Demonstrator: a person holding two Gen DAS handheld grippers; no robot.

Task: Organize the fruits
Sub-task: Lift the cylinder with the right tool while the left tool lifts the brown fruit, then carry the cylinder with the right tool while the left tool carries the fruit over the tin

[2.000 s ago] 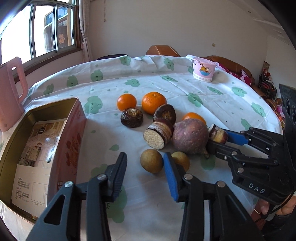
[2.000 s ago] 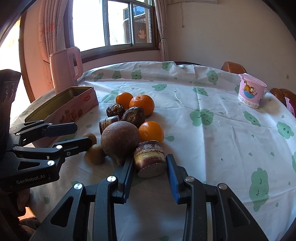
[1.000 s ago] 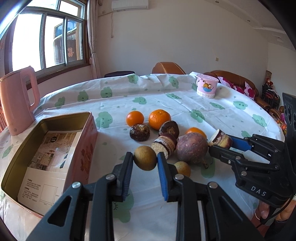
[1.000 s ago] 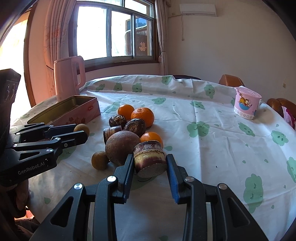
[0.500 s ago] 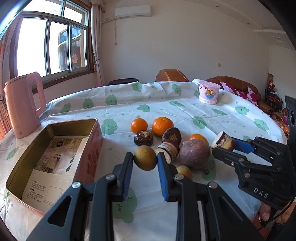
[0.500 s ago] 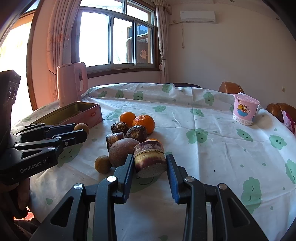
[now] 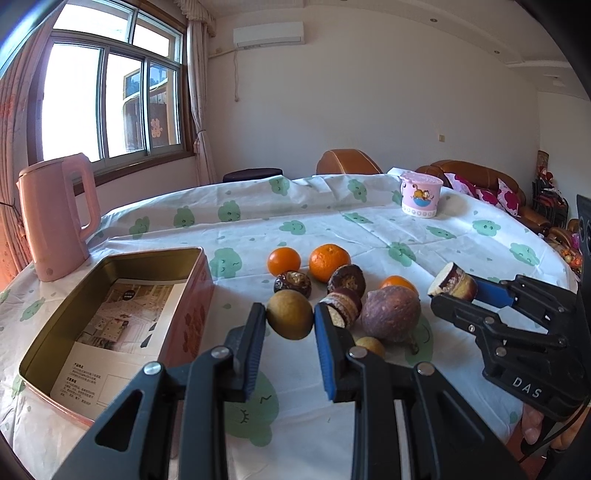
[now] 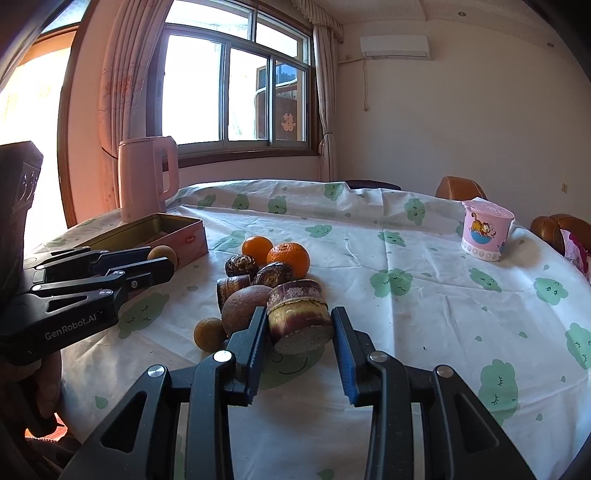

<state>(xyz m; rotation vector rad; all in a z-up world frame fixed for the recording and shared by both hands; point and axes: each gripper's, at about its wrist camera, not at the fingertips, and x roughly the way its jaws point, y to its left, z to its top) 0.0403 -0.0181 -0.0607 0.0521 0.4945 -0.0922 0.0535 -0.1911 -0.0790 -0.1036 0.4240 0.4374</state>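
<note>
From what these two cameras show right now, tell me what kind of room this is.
Most likely a home living or dining room. A round table under a cloud-print tablecloth holds fruit, brown sofas with floral cushions stand behind it, and a pink electric kettle sits by a curtained window, with a wall air conditioner above.

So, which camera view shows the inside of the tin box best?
The left wrist view: it looks down into the open tin box and shows the printed paper on its bottom. The right wrist view sees the box low from the side, only its rim and pink wall.
</note>
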